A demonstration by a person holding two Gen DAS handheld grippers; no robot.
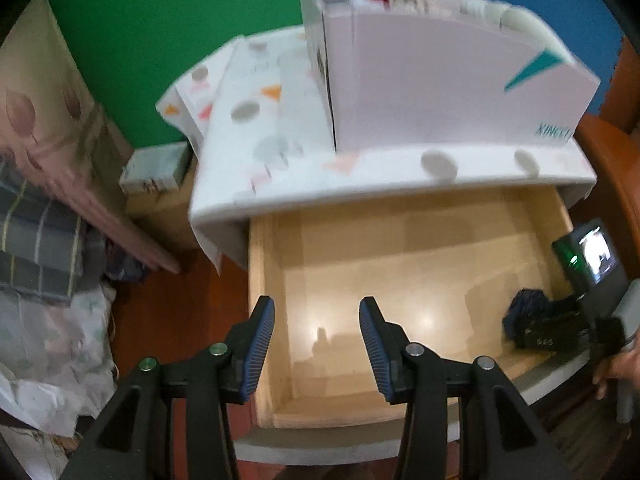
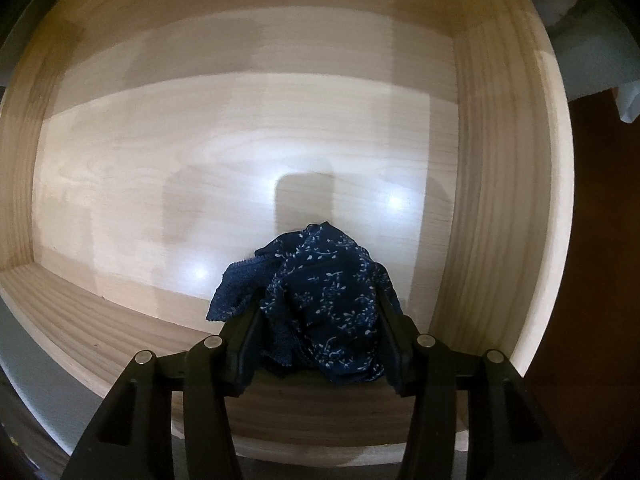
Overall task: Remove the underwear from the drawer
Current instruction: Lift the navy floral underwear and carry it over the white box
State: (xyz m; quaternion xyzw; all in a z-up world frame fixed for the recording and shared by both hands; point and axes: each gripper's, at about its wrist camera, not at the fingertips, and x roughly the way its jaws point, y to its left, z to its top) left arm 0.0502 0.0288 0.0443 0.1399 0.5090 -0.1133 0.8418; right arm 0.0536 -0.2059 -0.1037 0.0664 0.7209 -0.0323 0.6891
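My right gripper (image 2: 316,320) points straight down into the open wooden drawer (image 2: 500,184), its jaws clamped on a bunched navy floral underwear (image 2: 320,292); the fabric fills the gap between the pads and spills over the left finger. The bundle sits near the drawer's front right corner, close above the floor, though I cannot tell whether it touches the wood. From the left wrist view the same underwear (image 1: 528,312) shows at the right side of the drawer (image 1: 264,280), with the right gripper (image 1: 560,324) beside it and a hand (image 1: 616,372) on its grip at the picture's edge.

My left gripper (image 1: 316,344) hangs over the drawer's front left part with its jaws parted and nothing between the blue pads (image 1: 260,344). The drawer's left wall lies just under my left finger; the front wall is below both. Between the two grippers the drawer floor is bare and glossy, giving wide room to move.

Above the drawer's back juts the cabinet top, covered with a white patterned cloth (image 1: 280,128), and a pale box (image 1: 452,84) stands on it. The walls behind are green and blue. On the left lie folded bedding (image 1: 40,248) and a small carton (image 1: 156,168) on a reddish floor.
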